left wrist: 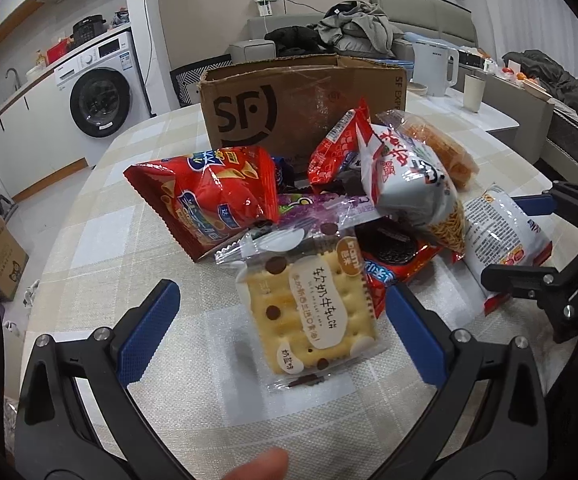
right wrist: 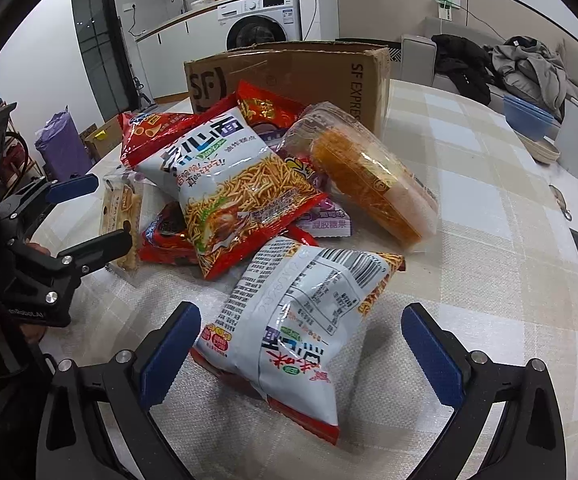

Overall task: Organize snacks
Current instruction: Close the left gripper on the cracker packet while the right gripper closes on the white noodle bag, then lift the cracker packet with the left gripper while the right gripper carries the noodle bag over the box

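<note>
A heap of snack bags lies on the checked table (left wrist: 101,264) in front of an open SF cardboard box (left wrist: 289,108). My left gripper (left wrist: 281,334) is open, its blue fingers either side of a clear cracker packet (left wrist: 309,308) without touching it. Behind the packet are a red cone-chip bag (left wrist: 209,196), a purple candy packet (left wrist: 321,208) and an Oreo packet (left wrist: 393,256). My right gripper (right wrist: 303,346) is open astride a white noodle-snack bag (right wrist: 301,320) lying back side up. A second noodle bag (right wrist: 229,184) and a clear orange packet (right wrist: 369,184) lean near the box (right wrist: 289,76).
A white kettle (left wrist: 435,66) and a cup (left wrist: 473,92) stand at the table's far right. Bare tablecloth (right wrist: 489,240) stretches to the right of the heap. A washing machine (left wrist: 101,96) and a sofa with clothes (left wrist: 353,28) are beyond the table. A thumb (left wrist: 261,468) shows at the bottom.
</note>
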### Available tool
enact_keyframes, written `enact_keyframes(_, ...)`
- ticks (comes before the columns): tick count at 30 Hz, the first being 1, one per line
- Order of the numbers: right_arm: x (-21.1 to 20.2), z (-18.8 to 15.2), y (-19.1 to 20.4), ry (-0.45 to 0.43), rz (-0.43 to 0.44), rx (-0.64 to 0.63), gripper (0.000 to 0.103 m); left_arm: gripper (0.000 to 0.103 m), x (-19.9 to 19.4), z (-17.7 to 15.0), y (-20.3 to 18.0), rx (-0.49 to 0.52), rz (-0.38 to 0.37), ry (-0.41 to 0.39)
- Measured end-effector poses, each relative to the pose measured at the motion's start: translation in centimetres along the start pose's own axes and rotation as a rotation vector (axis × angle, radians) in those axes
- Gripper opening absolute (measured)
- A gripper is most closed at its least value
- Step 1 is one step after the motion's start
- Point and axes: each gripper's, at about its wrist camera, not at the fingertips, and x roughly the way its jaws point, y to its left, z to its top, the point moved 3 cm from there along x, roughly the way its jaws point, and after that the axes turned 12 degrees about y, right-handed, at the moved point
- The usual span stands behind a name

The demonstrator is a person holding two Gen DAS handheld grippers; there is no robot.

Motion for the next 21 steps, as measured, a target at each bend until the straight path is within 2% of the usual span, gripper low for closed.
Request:
enact_keyframes(4, 0.2, 0.0, 0.3, 0.006, -0.004, 0.004, 0.103, 0.102, 0.2, 0.1, 0.2, -0.008, -0.018, 0.009)
enact_keyframes(6, 0.2, 0.0, 0.4, 0.008, -0.006, 0.007, 0.103, 0.098, 0.3, 0.1, 0.2, -0.005, -0.035, 0.014)
enact_keyframes(9, 0.3, 0.0, 0.7, 0.011, -0.005, 0.007, 0.100, 0.082, 0.7, 0.0, 0.0, 0.012, -0.037, 0.040)
enact_keyframes(11, 0.4, 0.0, 0.8, 0.013, -0.003, 0.004, 0.090, 0.077, 0.9, -0.2, -0.3, 0.030, -0.052, 0.049)
enact_keyframes(15, 0.6, 0.0, 1.0, 0.016, 0.012, -0.003, 0.083, 0.069, 0.9, -0.4, -0.9, 0.056, -0.063, 0.053)
enact_keyframes(21, 0.5, -0.2, 0.8, 0.015, 0.033, 0.001, 0.068, 0.062, 0.9, -0.4, -1.1, 0.053, -0.092, 0.057)
